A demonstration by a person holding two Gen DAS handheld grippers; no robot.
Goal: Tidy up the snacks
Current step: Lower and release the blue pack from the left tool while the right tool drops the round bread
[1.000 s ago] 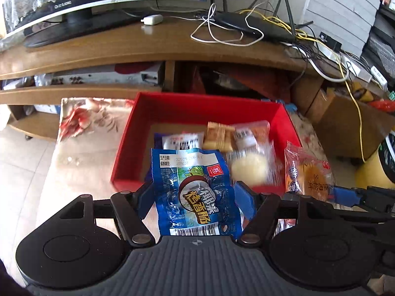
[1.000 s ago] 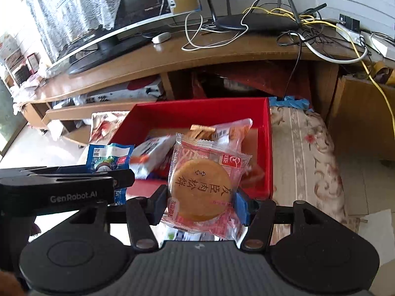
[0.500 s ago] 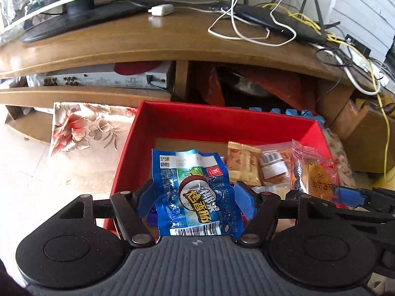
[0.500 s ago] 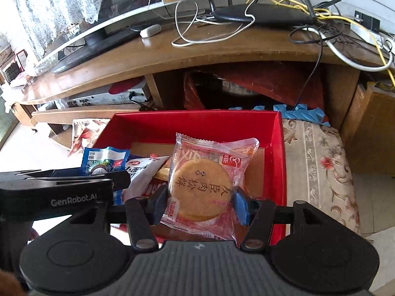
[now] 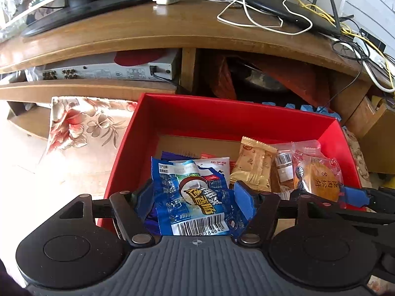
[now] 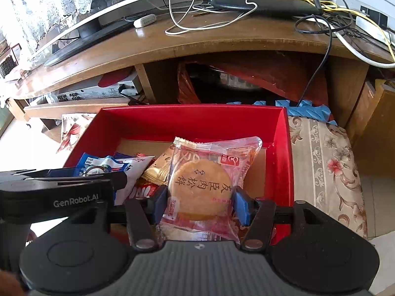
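My left gripper (image 5: 193,198) is shut on a blue snack packet (image 5: 195,202) and holds it over the near left part of the red box (image 5: 222,113). My right gripper (image 6: 200,203) is shut on a clear-wrapped round pastry (image 6: 201,187) over the near right part of the red box (image 6: 187,118). The pastry also shows in the left wrist view (image 5: 317,181). Inside the box lie a tan biscuit packet (image 5: 254,166) and a white and red packet (image 6: 133,175). The left gripper shows at the left of the right wrist view (image 6: 61,180).
A wooden TV stand (image 5: 148,32) with a monitor, router (image 6: 264,5) and loose cables stands just behind the box. A silver receiver (image 5: 108,71) sits on its shelf. The box rests on a floral cloth (image 6: 323,162). Blue foam (image 6: 303,108) lies behind the box.
Both grippers have moved forward with their packets, from in front of the red box to over its inside. The grips have not changed.
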